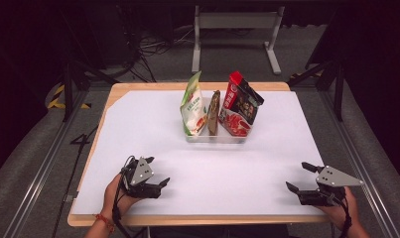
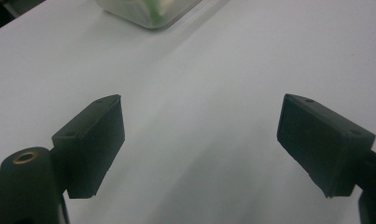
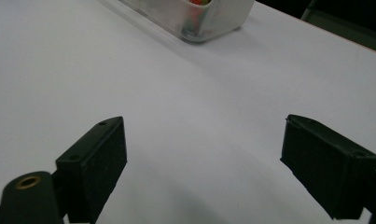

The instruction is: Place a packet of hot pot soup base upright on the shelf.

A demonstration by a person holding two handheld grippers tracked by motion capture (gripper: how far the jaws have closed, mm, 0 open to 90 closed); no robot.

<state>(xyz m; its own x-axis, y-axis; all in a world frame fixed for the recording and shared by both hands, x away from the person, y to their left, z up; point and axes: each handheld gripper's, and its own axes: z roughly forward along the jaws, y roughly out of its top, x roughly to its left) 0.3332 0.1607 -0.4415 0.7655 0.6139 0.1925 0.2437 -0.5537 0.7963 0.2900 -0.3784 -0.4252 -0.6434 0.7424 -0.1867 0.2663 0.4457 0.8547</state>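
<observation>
A clear plastic bin stands on the white table top, past the middle. Three snack bags stand upright in it: a green and white one at the left, a thin brown one in the middle, a red and black one at the right. My left gripper rests low near the front left, open, nothing between its jaws. My right gripper sits near the front right, also open and empty. The bin's corner appears at the top of the left gripper view and its end in the right gripper view.
The white sheet covers most of the wooden table, whose front edge runs just before my hands. Black rails flank the table on both sides. A grey metal stand and cables lie on the floor beyond.
</observation>
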